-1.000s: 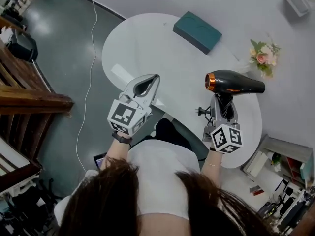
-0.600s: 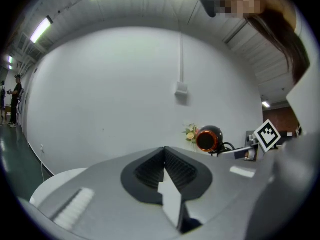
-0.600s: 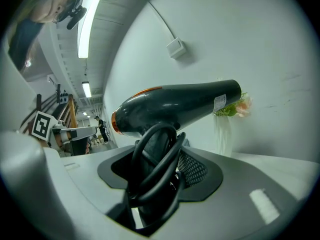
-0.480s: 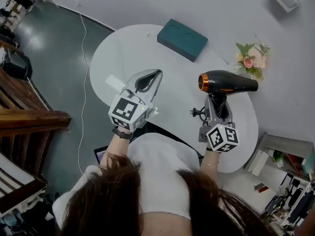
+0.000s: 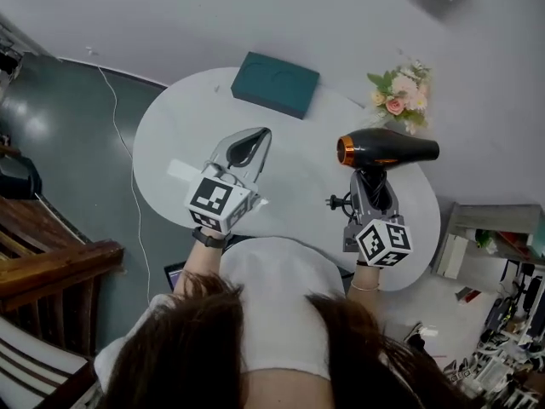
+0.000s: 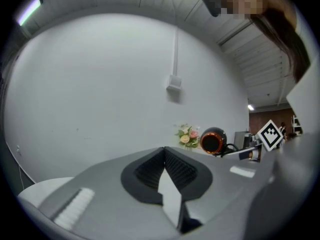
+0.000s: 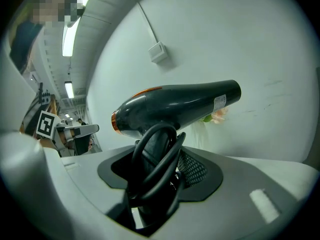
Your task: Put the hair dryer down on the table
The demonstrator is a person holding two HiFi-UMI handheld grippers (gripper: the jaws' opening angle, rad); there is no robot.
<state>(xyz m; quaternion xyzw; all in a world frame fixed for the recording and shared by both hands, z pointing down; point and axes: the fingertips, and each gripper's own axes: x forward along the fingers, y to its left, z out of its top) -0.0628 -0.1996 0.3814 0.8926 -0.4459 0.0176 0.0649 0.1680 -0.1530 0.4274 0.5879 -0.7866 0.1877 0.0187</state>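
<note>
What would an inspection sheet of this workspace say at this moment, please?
Surface: white rounded table, mostly bare.
Job's things: hair dryer, held up over the table, not yet set down.
Clutter: teal box at the far edge; flowers on the wall side.
Grippers: right gripper, fingers closed on the hair dryer's handle; left gripper shut, empty.
Cables: cord bundled along the handle, plug sticking out; white cable on the floor.
Surroundings: grey floor, white wall, wooden furniture left, shelving right.

Table (image 5: 298, 147) ctr clear; teal box (image 5: 275, 83) far edge, flowers (image 5: 398, 96) right.
</note>
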